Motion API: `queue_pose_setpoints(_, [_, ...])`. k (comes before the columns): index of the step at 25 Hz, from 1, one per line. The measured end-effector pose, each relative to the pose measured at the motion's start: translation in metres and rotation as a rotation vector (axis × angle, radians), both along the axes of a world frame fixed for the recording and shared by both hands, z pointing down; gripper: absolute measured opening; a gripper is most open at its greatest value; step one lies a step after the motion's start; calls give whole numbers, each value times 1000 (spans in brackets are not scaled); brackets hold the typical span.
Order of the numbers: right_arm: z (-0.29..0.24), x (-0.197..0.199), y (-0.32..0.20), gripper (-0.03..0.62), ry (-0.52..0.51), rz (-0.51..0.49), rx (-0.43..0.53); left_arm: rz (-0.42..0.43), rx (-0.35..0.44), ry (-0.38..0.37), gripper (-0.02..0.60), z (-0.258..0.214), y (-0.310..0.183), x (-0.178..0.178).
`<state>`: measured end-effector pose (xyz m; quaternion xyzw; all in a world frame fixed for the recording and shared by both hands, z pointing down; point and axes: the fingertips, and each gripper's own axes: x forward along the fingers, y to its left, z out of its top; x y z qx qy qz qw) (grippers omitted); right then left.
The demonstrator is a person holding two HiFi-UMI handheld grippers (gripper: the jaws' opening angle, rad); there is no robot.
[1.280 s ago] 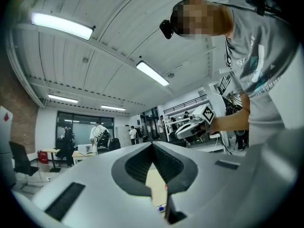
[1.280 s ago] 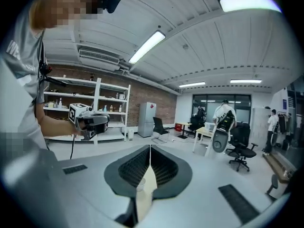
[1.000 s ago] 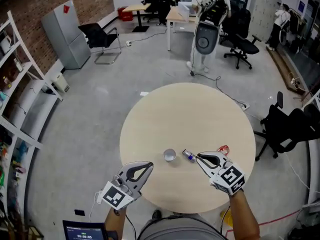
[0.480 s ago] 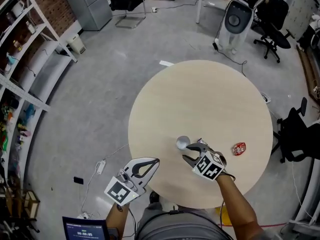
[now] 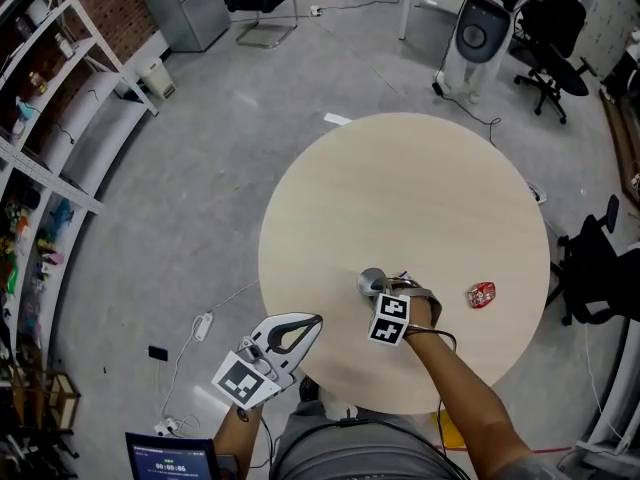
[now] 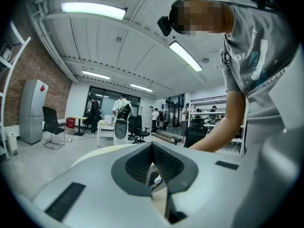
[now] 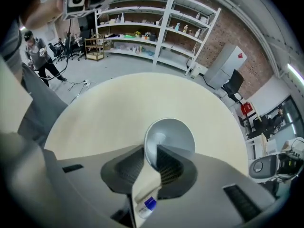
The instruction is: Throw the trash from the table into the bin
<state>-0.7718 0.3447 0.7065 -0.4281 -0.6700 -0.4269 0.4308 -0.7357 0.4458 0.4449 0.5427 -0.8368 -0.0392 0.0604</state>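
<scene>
Round table on a grey floor.
- Cup: white, mouth up, just off table centre toward 7 o'clock.
- Right gripper: pointing down at the cup, jaws slightly apart, cup rim between them.
- Bottle: small, blue label, lying beside the cup under that gripper.
- Wrapper: red, at 4 o'clock, well apart.
- Left gripper: off the table edge at 7 o'clock, jaws together, empty.
</scene>
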Motion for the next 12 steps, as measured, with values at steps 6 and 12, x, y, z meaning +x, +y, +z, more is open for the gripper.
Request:
queue_pose_setpoints(6, [-40,1,1,21,-34,155,-166,-7,6,3,41,-7,8,9])
queue_pose_setpoints(12, [-124,7,15,21,-142,232,-318,0,13,-5,41,-29,19,15])
